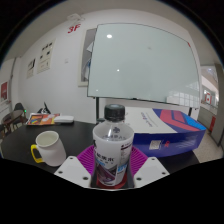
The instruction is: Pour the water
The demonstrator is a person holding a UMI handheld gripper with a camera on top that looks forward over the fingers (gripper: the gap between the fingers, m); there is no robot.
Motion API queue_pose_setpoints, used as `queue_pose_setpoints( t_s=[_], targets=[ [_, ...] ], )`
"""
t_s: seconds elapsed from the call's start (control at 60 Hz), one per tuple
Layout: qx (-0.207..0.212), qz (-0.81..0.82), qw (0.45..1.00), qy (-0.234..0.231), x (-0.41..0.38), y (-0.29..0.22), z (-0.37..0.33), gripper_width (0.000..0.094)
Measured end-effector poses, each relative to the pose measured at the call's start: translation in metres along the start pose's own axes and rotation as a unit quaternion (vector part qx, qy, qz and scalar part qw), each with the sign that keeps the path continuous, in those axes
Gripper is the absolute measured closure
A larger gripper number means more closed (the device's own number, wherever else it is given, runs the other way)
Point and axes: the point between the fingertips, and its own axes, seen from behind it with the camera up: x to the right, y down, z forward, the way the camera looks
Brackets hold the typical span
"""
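Right, mug (47, 150) left on the dark worktop (20, 140), my tool (111, 172) closed on the capped water bottle (112, 148), upright between pink pads. Cap probably needs removing, then tilt slowly over mug; blue box (165, 125) sits right.

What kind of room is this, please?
Probably an office or meeting room. A large whiteboard hangs on the white wall, and a dark table holds a mug, a box and papers. The gripper holds a bottle.
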Motion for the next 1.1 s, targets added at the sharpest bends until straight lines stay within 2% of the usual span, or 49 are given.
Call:
queue_pose_setpoints(
  t_s=[0.067, 0.167, 0.233, 0.283, 0.333, 0.433, 0.65, 0.883, 1.1],
  targets=[
    [0.003, 0.019, 1.0, 0.007, 0.004, -0.003, 0.0, 0.0485],
    [-0.02, 0.023, 0.999, 0.012, 0.005, 0.0, -0.001, 0.0352],
    [-0.037, 0.024, 0.999, 0.019, 0.006, 0.003, -0.007, 0.0073],
    [-0.047, 0.023, 0.998, 0.027, 0.007, 0.002, -0.016, 0.0114],
    [-0.046, 0.018, 0.998, 0.035, 0.006, -0.004, -0.029, 0.0081],
    [-0.05, 0.002, 0.997, 0.056, 0.0, -0.013, -0.065, 0.009],
    [-0.057, 0.006, 0.993, 0.1, -0.033, -0.031, -0.191, 0.0091],
    [-0.058, 0.014, 0.991, 0.123, -0.08, -0.028, -0.311, 0.0095],
    [-0.06, 0.006, 0.99, 0.131, -0.099, -0.021, -0.367, 0.0097]
  ],
)
